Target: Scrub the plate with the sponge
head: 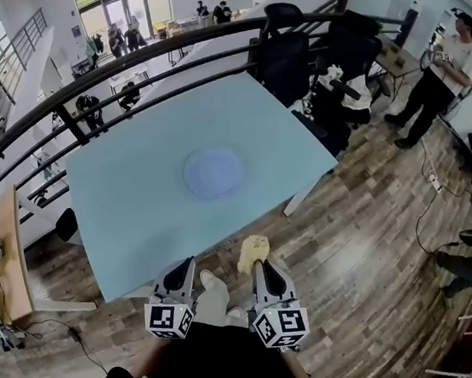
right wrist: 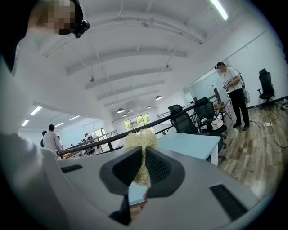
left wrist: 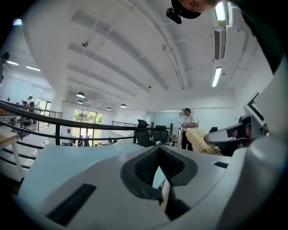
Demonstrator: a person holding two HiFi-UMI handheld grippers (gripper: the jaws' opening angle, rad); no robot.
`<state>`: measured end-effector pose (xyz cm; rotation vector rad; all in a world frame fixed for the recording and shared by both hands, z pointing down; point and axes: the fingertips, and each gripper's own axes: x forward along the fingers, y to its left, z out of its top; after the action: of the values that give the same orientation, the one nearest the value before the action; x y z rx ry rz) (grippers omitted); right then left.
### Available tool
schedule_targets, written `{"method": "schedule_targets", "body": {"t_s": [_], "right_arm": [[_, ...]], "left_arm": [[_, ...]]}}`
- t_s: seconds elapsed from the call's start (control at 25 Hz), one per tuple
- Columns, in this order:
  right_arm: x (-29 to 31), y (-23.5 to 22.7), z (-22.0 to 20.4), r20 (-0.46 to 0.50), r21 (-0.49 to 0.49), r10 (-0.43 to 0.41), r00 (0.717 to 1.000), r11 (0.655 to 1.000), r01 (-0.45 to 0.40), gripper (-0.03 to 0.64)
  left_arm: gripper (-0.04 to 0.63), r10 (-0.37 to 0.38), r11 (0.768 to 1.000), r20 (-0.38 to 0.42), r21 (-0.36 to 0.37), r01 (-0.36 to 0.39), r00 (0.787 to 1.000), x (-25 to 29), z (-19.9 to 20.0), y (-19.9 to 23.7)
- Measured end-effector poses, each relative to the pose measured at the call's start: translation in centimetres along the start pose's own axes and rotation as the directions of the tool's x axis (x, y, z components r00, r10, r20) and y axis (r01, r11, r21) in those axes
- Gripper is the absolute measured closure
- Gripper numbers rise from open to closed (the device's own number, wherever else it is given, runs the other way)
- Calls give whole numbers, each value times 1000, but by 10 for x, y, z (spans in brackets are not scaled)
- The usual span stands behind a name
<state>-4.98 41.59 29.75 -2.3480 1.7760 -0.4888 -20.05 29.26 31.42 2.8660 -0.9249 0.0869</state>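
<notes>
Right gripper [head: 260,267] pinches the sponge [head: 253,248]; left gripper [head: 185,273] closed, empty; likely approach; next, reach the plate [head: 214,173].

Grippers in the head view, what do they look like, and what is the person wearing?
The left gripper and right gripper both have pale grey bodies, tapered jaws lined with black ribbed pads, and a white cube with black square markers at the back. The person wears a black top.

With left gripper [head: 181,272] fingers pressed together, right gripper [head: 260,267] fingers pinch the sponge [head: 252,249].
</notes>
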Motion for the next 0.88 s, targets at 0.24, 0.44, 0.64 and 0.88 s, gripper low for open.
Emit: {"method": "schedule_targets", "body": {"t_s": [0.24, 0.44, 0.64, 0.88], "right_arm": [[19, -16, -5, -31, -10, 2, 1000, 1000, -2, 591], [39, -37, -1, -53, -32, -8, 999, 999, 6, 590], [74, -53, 14, -60, -49, 2, 998, 999, -5, 591], [118, -70, 38, -61, -54, 9, 998, 998, -12, 589]], "left_arm": [[594, 15, 1000, -23, -15, -15, 1000, 29, -14, 2], [594, 13, 1000, -25, -26, -13, 1000, 66, -16, 2], [594, 20, 999, -18, -44, -21, 1000, 107, -13, 6], [594, 11, 999, -6, -48, -11, 1000, 158, 4, 11]]}}
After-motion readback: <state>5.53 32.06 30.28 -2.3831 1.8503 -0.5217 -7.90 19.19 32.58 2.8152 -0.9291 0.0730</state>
